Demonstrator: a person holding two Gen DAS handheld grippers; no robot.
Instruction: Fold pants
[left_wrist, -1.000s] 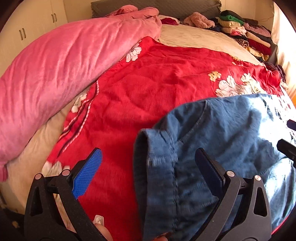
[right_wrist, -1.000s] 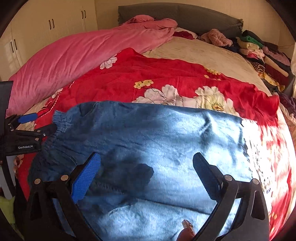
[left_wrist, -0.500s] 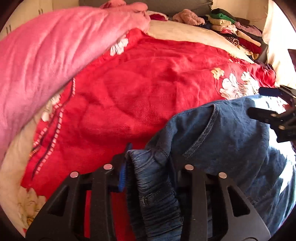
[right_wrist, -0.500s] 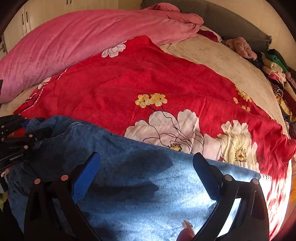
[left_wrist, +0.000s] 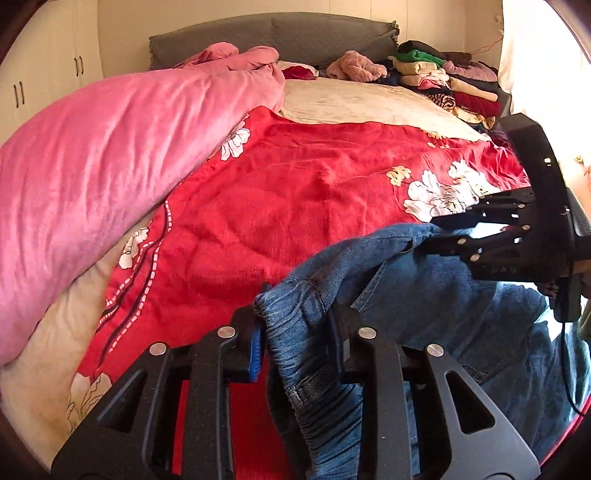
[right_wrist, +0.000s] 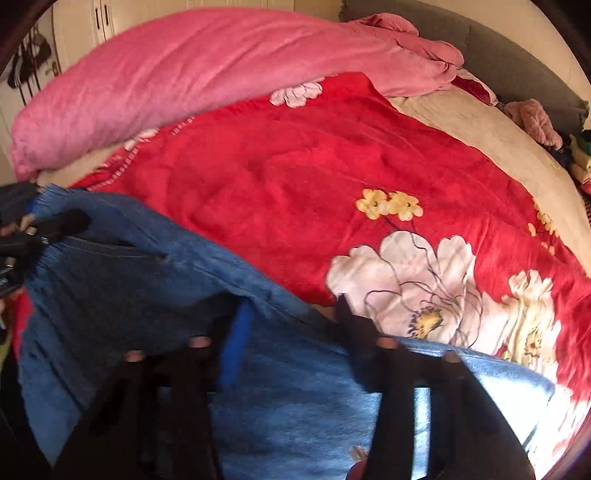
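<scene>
Blue denim pants (left_wrist: 461, 306) lie on a red flowered blanket (left_wrist: 295, 195) on the bed. My left gripper (left_wrist: 297, 332) is shut on the elastic waistband at the pants' left corner and lifts it. My right gripper (right_wrist: 291, 328) is blurred, its fingers closing on the pants' (right_wrist: 147, 295) upper edge. In the left wrist view the right gripper (left_wrist: 436, 232) pinches that edge at the right. The left gripper (right_wrist: 48, 229) shows at the left edge of the right wrist view, gripping the waistband.
A bulky pink duvet (left_wrist: 110, 147) lies along the left of the bed. A beige sheet (left_wrist: 362, 99) and grey headboard (left_wrist: 277, 37) are at the far end. Stacks of folded clothes (left_wrist: 443, 81) sit at the far right. White wardrobes (left_wrist: 44, 74) stand left.
My left gripper closed on the waistband and lifted it. My right gripper moved to the pants' upper edge and narrowed from wide open onto the denim.
</scene>
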